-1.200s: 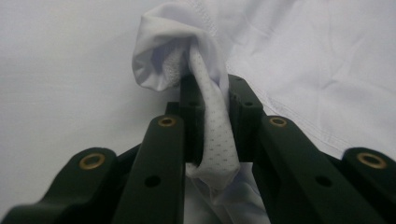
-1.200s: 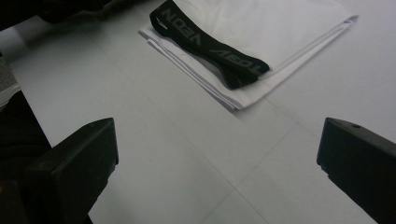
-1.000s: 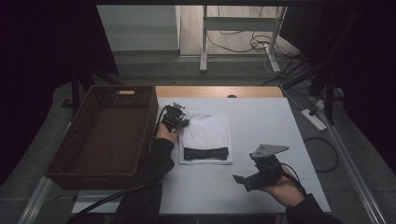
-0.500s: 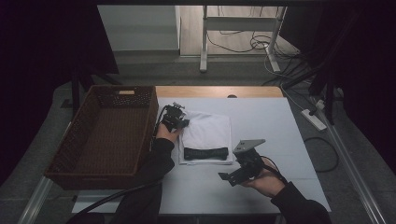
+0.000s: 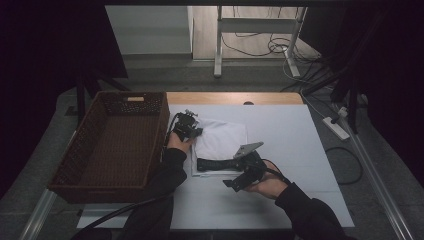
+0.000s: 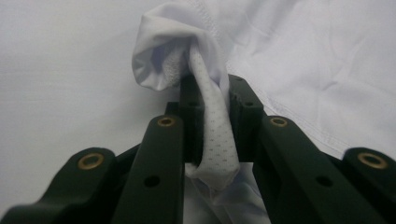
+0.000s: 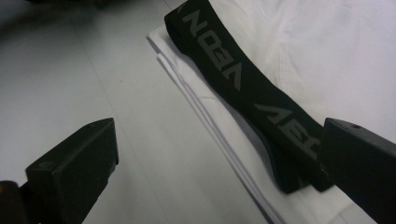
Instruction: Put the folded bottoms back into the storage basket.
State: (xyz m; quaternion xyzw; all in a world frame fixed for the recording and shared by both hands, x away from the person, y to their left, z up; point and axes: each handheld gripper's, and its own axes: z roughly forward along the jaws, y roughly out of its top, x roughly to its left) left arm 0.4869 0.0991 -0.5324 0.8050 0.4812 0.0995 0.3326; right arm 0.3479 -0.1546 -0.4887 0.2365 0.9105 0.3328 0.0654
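Both arms wear dark long sleeves down to the wrists. The left gripper (image 5: 187, 126) is black, with brass-coloured rivets on its jointed links and dark screw holes beside them. The right gripper (image 5: 243, 174) is black too, blocky at the jaws, topped by a grey three-cornered plate, trailing a black cable.

One white garment (image 5: 220, 142) lies folded on the table, with one black lettered waistband (image 5: 216, 164) across its 6 o'clock edge. One brown wicker basket (image 5: 90, 175) stands at 9 o'clock of it. Two grippers are in hand: the left gripper (image 5: 192, 131) at the garment's 10 o'clock corner, the right gripper (image 5: 237, 180) at its 5 o'clock.
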